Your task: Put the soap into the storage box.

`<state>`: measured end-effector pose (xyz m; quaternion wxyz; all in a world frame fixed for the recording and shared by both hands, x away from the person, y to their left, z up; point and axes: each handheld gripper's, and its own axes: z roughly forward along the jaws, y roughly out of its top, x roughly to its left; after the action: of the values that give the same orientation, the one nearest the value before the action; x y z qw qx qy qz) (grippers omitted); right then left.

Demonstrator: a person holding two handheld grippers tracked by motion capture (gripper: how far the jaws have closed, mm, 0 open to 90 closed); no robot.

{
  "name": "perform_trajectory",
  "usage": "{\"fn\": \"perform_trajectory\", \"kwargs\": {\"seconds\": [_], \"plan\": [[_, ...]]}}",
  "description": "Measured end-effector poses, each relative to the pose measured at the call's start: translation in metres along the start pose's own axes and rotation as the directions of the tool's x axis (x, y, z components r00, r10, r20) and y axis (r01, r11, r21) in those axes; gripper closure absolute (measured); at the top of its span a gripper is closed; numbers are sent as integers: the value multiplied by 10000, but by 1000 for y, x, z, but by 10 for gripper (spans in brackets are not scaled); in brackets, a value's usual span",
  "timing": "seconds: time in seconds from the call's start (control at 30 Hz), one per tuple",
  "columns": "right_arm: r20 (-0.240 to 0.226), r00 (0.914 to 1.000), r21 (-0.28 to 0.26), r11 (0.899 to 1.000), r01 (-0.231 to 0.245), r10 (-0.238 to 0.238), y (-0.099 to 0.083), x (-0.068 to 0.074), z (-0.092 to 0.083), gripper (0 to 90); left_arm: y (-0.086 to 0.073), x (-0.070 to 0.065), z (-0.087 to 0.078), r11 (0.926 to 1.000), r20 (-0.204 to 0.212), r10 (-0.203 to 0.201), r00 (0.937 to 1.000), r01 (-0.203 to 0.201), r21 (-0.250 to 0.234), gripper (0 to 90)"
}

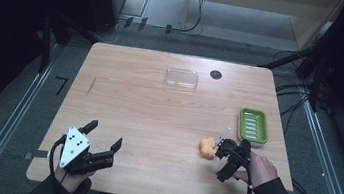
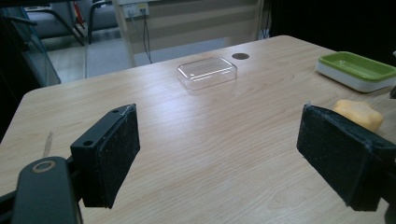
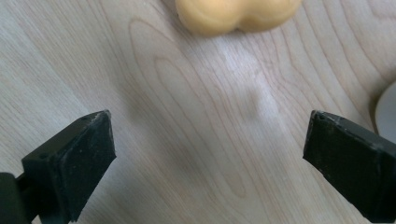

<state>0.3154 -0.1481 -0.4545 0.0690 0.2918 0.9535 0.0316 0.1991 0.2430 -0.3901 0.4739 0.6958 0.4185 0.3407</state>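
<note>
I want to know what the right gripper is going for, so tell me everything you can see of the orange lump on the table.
The orange lump is a small, matte yellow-orange piece with rounded, lobed bulges, soft or waxy looking, possibly soap. It lies flat on the wooden table, near its right front, left of the green dish and apart from it. The open right gripper points at it from close by without touching; bare wood lies between its jaws.

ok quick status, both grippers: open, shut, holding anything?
Left gripper: open, empty, over bare table.
Right gripper: open, empty, just short of the orange soap.
</note>
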Motion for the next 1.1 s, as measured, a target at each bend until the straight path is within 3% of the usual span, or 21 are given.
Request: {"fn": "perform_trajectory", "kwargs": {"seconds": [0.63, 0.93, 1.1], "plan": [[-170, 9997, 89, 9998, 195, -194, 30, -7, 10, 0, 0, 0, 0, 10000, -26, -12, 10000, 12, -13, 137], [-487, 9979, 121, 9990, 425, -419, 42, -13, 14, 0, 0, 0, 0, 10000, 16, 12, 10000, -12, 10, 137], [-663, 9974, -17, 9996, 295, -295, 47, -16, 15, 0, 0, 0, 0, 10000, 13, -8, 10000, 8, -17, 137]]}}
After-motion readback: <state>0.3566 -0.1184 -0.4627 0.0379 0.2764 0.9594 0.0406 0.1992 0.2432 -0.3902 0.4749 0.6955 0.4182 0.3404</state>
